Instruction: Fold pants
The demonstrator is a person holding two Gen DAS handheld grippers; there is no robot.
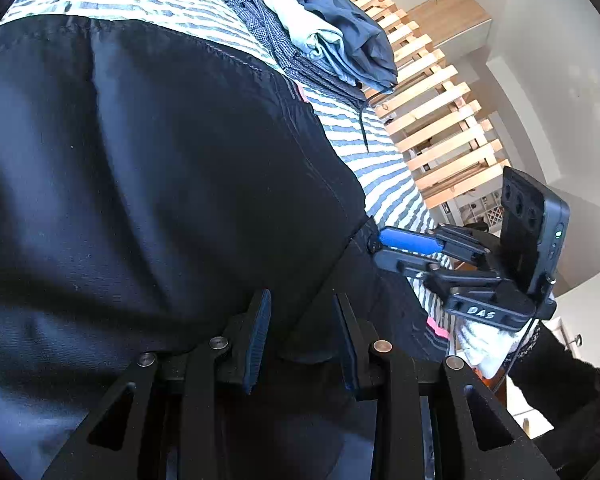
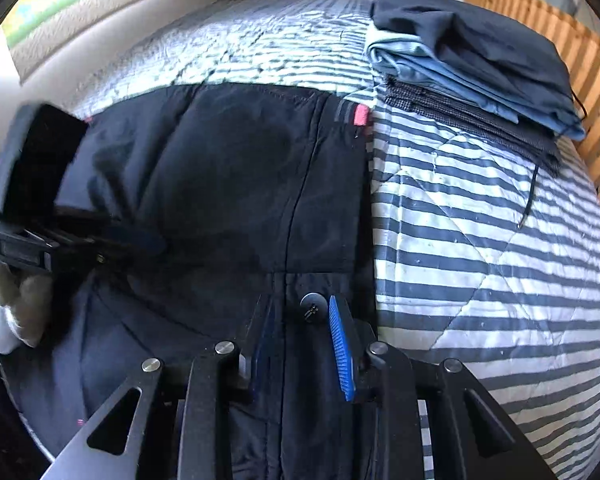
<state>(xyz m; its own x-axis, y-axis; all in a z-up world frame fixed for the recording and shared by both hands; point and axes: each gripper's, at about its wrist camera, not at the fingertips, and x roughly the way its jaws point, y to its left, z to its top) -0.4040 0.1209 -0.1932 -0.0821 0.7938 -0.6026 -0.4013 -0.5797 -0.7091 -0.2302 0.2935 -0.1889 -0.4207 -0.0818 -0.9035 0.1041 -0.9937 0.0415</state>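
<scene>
A: So where do the pants lie against the tongs?

B: Spread flat over the striped quilt, dark cloth running under both tools. The right gripper points steeply down at the waistband edge; a black button sits just between its fingertips, and the cloth passes between the blue pads.

A: Is it pinching?

B: The jaws stand a little apart with fabric in the gap, but I cannot tell whether the pads press on it.

A: And the left gripper?

B: Low over the dark cloth, jaws partly apart, a fold of the pants lying between them. Whether it grips, I cannot tell either.

A: Any containers?

B: I see none, only a stack of folded clothes on the quilt, beyond the pants, near the slatted wooden rail. A pink tag marks the far corner of the pants, nearest that stack
</scene>
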